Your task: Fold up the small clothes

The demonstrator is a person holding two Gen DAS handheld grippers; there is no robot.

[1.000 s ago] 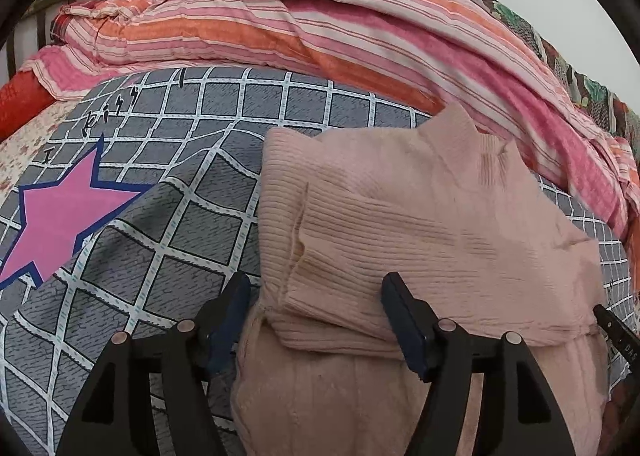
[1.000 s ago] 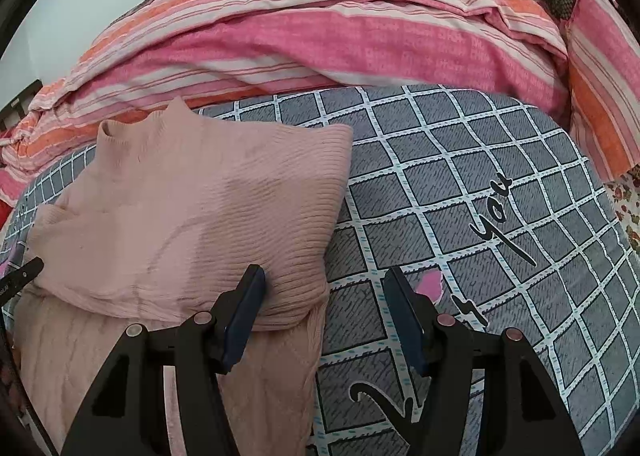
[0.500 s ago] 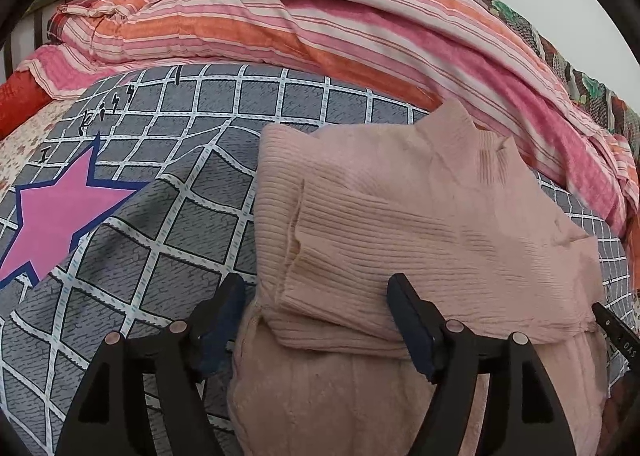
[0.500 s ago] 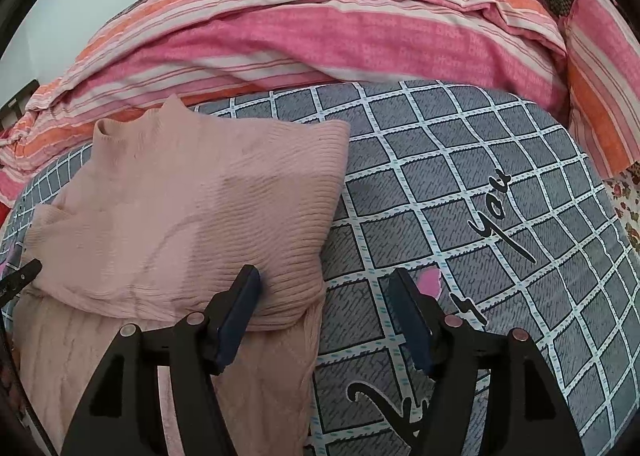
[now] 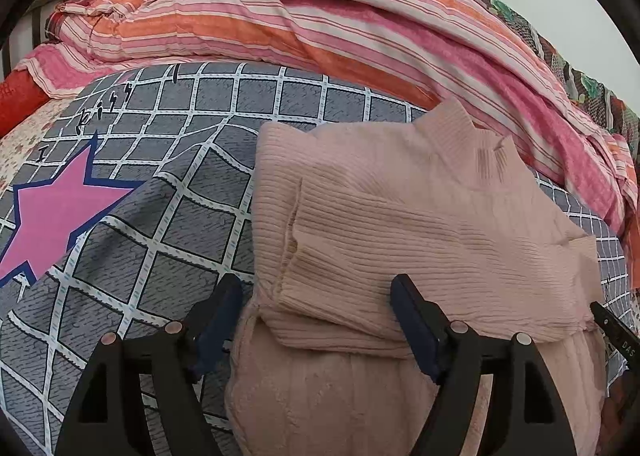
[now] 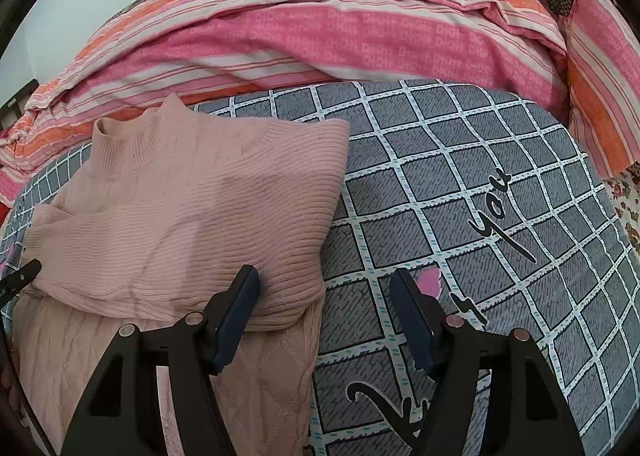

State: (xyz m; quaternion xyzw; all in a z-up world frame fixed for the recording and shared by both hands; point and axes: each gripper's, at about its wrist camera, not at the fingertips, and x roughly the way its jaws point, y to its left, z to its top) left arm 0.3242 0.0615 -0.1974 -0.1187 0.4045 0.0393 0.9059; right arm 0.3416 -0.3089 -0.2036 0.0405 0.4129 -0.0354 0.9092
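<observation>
One pale pink ribbed knit sweater (image 5: pixel 420 223) lies on the grey checked bedsheet with white grid lines (image 5: pixel 168 223), both sleeves folded across the chest, collar away from the cameras, hem nearest them.

Left to right:
- Pink star print (image 5: pixel 52 211) on the sheet, far left, well apart from the sweater.
- Left gripper (image 5: pixel 316 316): jaws opening, wider than a second ago. Sweater's left lower edge sits between the fingers, pads not pressing. Nothing held.
- Right gripper (image 6: pixel 324 308): jaws also a bit wider than a second ago, now steady and apart. It straddles the sweater's right lower edge: one finger over knit, the other over bare sheet. Nothing held.
- Black script lettering (image 6: pixel 496 211) on the sheet, right of the sweater.
- Pink and orange striped quilt (image 6: pixel 340 39), bunched behind everything.

Read: both sides just let go, so the sleeve folds look finished. Likely left: bring the hem up to the collar.

Count: one sweater, two grippers, one sheet, one quilt.
</observation>
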